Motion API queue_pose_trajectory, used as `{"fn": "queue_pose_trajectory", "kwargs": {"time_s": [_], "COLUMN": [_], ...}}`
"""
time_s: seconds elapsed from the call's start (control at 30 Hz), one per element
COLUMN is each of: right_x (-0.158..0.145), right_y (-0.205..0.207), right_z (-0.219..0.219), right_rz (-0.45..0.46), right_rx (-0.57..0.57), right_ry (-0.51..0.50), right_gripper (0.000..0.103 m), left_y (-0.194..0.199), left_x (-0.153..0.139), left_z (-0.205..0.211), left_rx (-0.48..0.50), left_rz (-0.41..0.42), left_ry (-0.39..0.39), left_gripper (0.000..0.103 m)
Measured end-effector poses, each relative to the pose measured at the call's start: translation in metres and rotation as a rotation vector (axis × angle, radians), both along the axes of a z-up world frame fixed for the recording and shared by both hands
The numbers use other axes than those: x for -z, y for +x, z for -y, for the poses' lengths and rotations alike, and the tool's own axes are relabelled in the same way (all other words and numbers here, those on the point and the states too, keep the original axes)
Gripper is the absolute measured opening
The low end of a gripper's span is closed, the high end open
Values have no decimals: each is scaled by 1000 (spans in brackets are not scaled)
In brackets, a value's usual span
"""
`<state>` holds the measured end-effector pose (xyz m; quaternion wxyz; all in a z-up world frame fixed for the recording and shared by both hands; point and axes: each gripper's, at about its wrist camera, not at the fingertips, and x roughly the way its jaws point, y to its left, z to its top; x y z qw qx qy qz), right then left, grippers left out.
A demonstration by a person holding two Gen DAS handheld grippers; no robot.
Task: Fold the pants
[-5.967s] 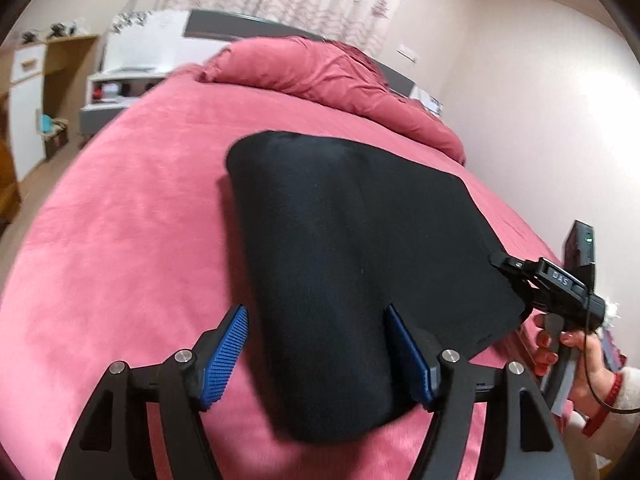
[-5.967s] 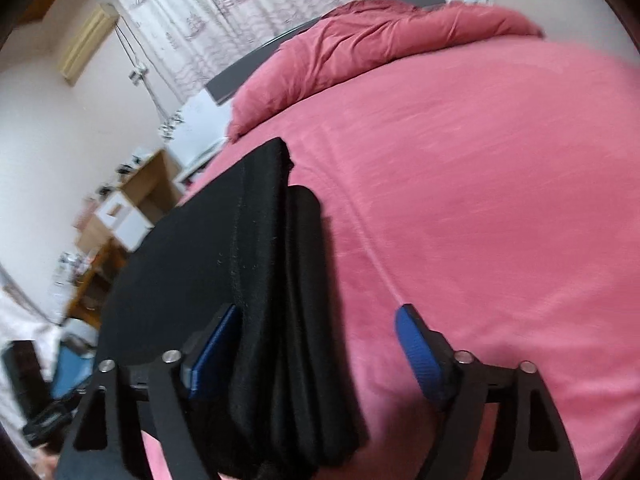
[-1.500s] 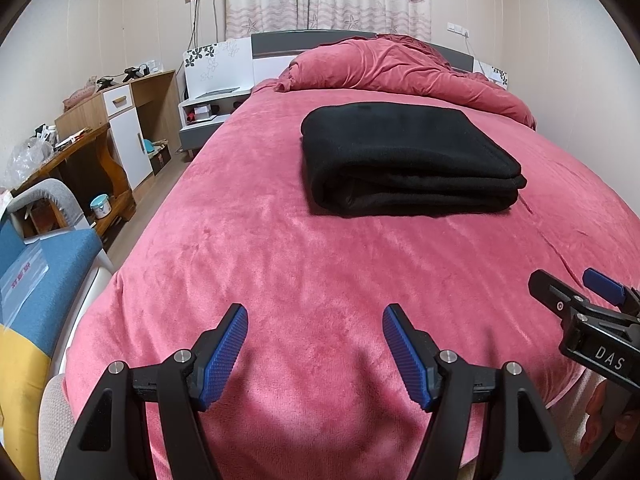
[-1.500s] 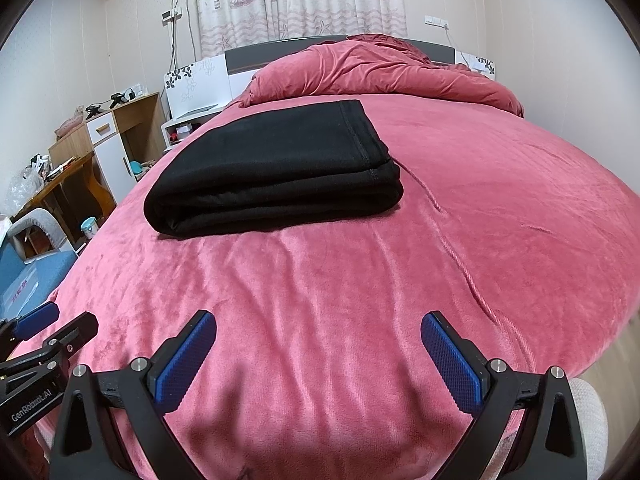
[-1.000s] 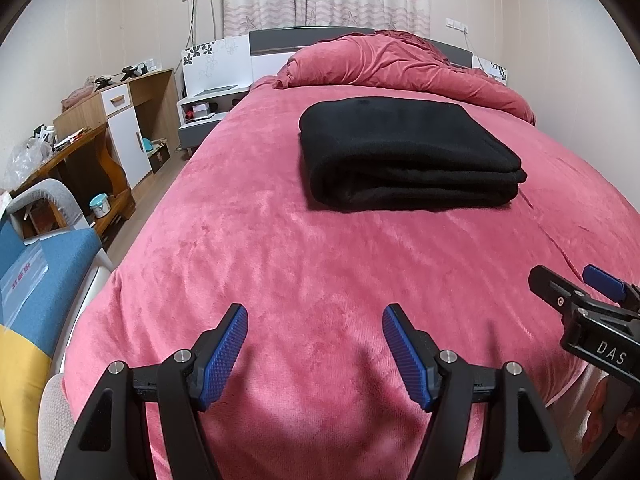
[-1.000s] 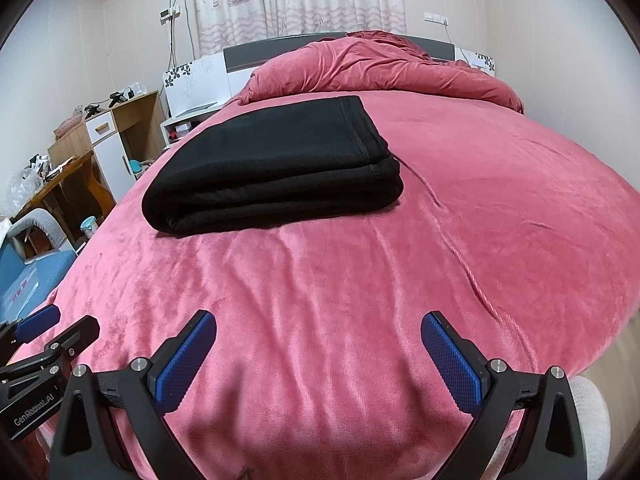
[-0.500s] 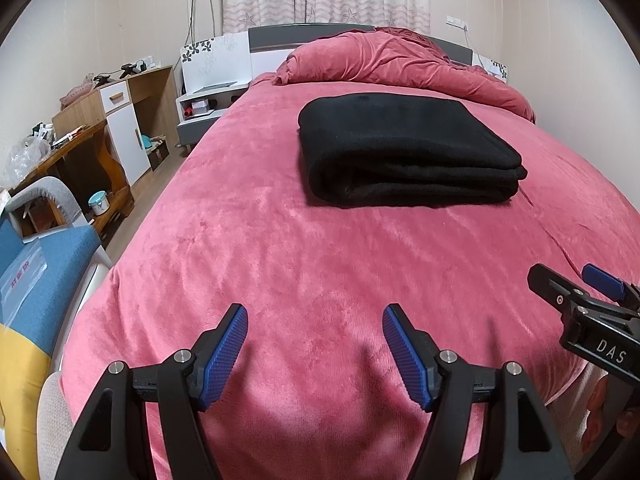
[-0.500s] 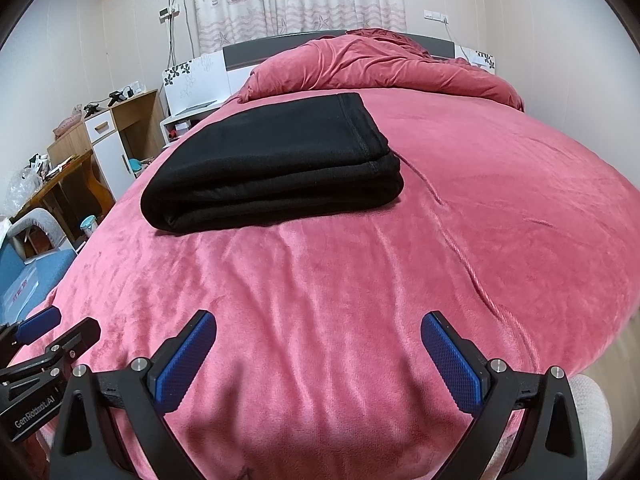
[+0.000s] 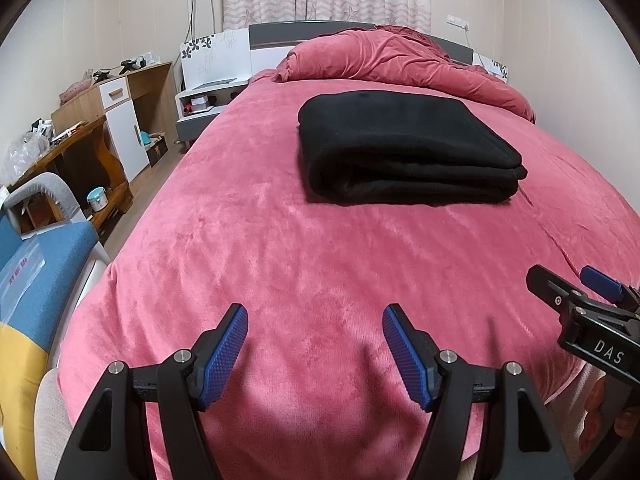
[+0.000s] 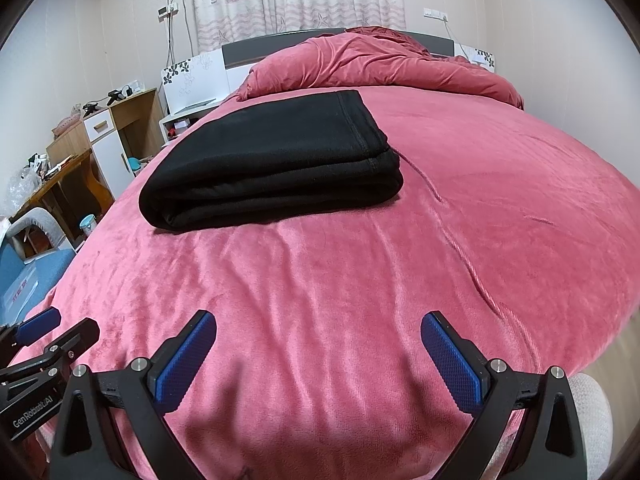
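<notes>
The black pants (image 9: 404, 148) lie folded into a thick flat rectangle in the middle of the pink bed (image 9: 320, 264); they also show in the right wrist view (image 10: 276, 160). My left gripper (image 9: 315, 326) is open and empty, held over the bed's near edge, well short of the pants. My right gripper (image 10: 319, 334) is open and empty, also over the near edge, apart from the pants. The right gripper also shows at the left wrist view's right edge (image 9: 576, 294), and the left gripper at the right wrist view's left edge (image 10: 56, 330).
A bunched pink duvet (image 9: 396, 64) lies at the head of the bed by the grey headboard. A wooden desk and white cabinet (image 9: 108, 120) stand along the left wall. A blue and yellow seat (image 9: 28, 280) is at the near left. A wall is on the right.
Six seconds ago both grippers were right at the pants, jaws around its edges; since then both have drawn back to the bed's near edge. Over the last second they have hardly moved.
</notes>
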<state>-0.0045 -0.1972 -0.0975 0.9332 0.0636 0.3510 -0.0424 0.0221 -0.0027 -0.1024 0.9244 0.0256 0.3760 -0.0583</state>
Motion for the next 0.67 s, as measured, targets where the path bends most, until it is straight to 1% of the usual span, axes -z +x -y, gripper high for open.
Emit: {"fn": "queue_pose_trajectory", "kwargs": {"time_s": [0.43,0.6,0.67], "right_x": [2,3,4], "right_y": [1,2,2], "right_z": [-1,-2,-2], "right_rz": [-6,-11,-13], "right_rx": [0,1,0], "right_ry": [2,2,4], "right_gripper": [103,103,103], "left_y": [1,-1,0], "left_x": [3,3,4], "left_z": [0,0,0], "left_rx": [2,-11,-4], "left_rz": [-20,7,-3], "left_ry": [-3,12,7], "left_gripper": [71,71,71]}}
